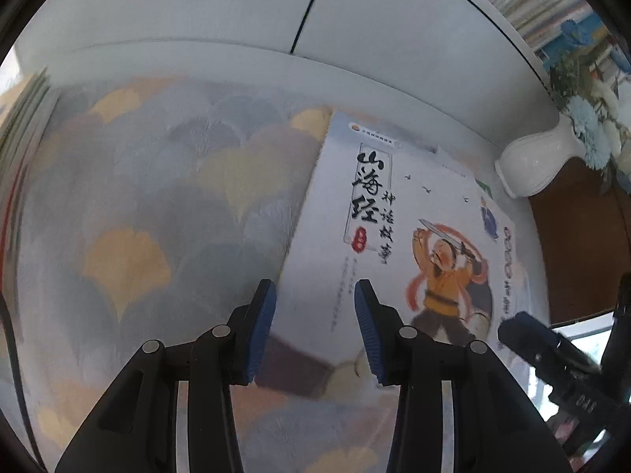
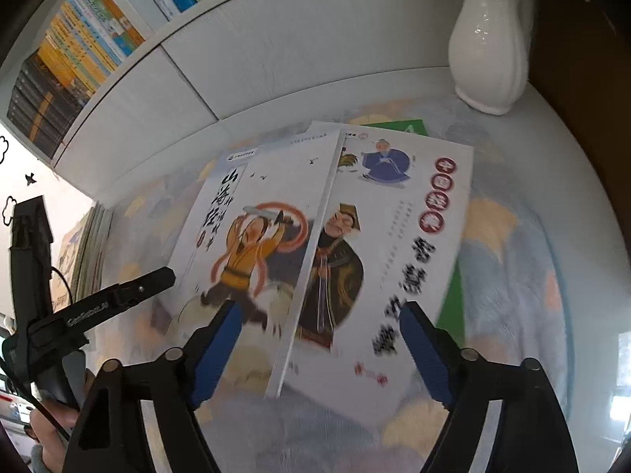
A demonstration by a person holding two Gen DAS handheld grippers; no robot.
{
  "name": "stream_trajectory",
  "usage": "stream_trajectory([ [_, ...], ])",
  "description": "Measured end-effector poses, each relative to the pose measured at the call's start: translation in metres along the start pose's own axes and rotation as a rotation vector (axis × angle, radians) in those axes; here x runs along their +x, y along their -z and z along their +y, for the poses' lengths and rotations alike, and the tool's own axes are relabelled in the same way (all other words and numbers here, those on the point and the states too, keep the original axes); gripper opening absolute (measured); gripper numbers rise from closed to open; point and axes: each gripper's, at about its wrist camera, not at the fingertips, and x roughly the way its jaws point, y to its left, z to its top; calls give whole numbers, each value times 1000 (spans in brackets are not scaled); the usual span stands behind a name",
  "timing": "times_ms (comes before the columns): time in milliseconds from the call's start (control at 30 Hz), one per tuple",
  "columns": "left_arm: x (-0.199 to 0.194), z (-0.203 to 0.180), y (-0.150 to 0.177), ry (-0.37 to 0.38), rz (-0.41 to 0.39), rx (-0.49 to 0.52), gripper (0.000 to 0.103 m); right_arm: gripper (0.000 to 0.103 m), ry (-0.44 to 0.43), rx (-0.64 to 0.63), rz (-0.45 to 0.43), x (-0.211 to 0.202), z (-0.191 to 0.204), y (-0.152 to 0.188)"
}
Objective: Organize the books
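A white picture book with an orange-clad swordsman lies flat on the leaf-patterned tablecloth. It also shows in the right wrist view, overlapping a second white book with a robed emperor. A green book lies under them. My left gripper is open and empty, hovering over the swordsman book's near left corner. My right gripper is open and empty above the near edges of both books. The right gripper also shows at the right edge of the left wrist view.
A white vase with blue flowers stands at the back right. A white shelf with rows of books runs along the back. A stack of books stands at the left edge of the table.
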Motion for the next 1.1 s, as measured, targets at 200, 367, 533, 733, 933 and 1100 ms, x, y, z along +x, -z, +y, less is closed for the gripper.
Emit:
stream_trajectory([
  [200, 12, -4, -4, -38, -3, 34, 39, 67, -26, 5, 7, 28, 4, -16],
  [367, 11, -3, -2, -7, 27, -29, 43, 54, -122, -6, 16, 37, 15, -23],
  [533, -9, -6, 30, 85, 52, -43, 43, 55, -38, -69, 33, 33, 24, -16],
  [733, -42, -12, 100, 191, 88, -88, 43, 55, -77, -28, 105, 3, -3, 28],
  [933, -54, -26, 175, 212, 179, -105, 42, 66, -21, -75, 162, -24, -18, 101],
  [1100, -70, -32, 195, 107, 128, -79, 42, 70, 19, -155, 179, -39, -23, 139],
])
